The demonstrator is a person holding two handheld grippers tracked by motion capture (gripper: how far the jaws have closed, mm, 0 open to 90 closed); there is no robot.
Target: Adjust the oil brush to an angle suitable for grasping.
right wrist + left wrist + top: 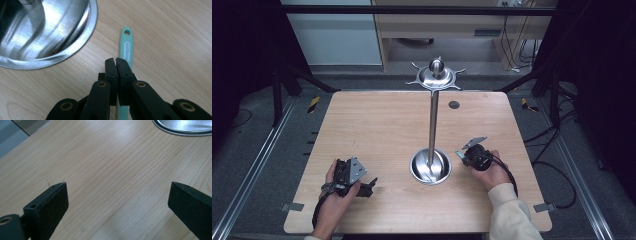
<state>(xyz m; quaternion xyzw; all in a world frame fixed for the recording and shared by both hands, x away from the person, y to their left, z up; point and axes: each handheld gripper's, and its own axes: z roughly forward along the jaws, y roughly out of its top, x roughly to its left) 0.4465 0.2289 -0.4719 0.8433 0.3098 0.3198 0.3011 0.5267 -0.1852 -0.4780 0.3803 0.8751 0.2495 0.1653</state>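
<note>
A steel utensil stand rises from the middle of the table, with a round dish base, a thin pole and a hooked ring on top. A teal utensil handle with a hanging hole lies flat on the wood just right of the base. My right gripper is shut, its jaws pressed together right over that handle, which runs beneath them; I cannot tell if they touch it. In the high view the right gripper sits beside the dish. My left gripper rests at the front left, open over bare wood.
The wooden table has a small dark round mark near its far edge. The dish rim shows at the top right of the left gripper view. Black frame bars and cables surround the table.
</note>
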